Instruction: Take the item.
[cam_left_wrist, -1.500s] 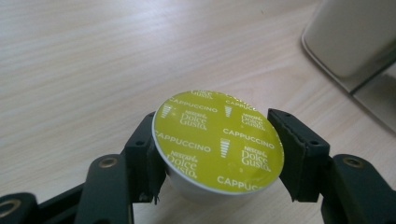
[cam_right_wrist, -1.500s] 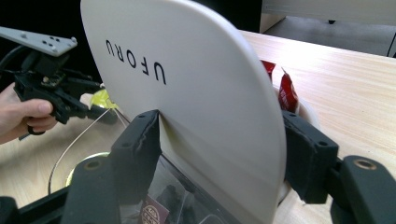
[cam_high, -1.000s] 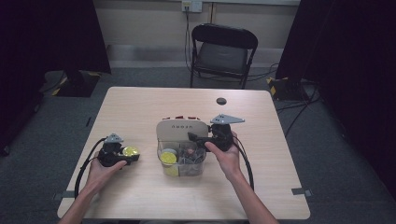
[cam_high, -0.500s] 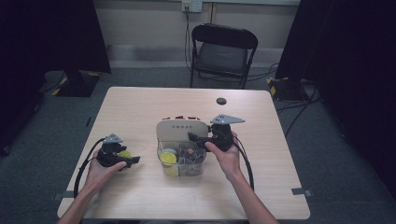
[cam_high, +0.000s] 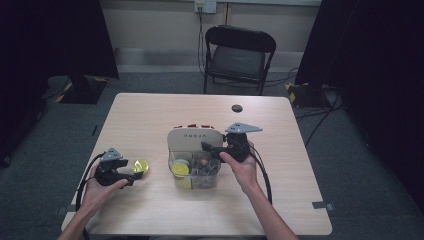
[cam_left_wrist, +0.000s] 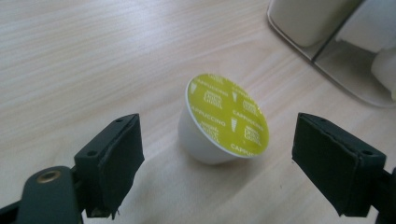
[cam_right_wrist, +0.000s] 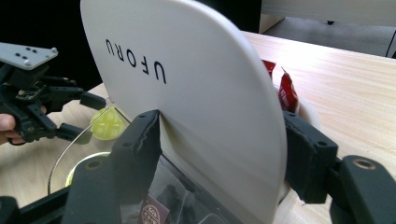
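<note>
While looking down on the pale wooden table (cam_high: 165, 115), found near its left edge: left tongs (cam_high: 131, 176), just opened wide, pads clear of a yellow-topped cappuccino capsule (cam_left_wrist: 226, 119) resting tilted on the table between them. Pinched in the right tongs (cam_right_wrist: 222, 144), at the middle of the table: the upright white lid (cam_right_wrist: 187, 70) of a clear storage box (cam_high: 215, 175), pads pressing on both faces. Inside the box, another yellow capsule (cam_high: 179, 169) among darker pods; beyond the lid on the far side, red sachets (cam_right_wrist: 286, 93). Judged an unloading job barely begun: one capsule out and set down just left of the box, near it but apart, several more left inside, lid held up for the next reach.
</note>
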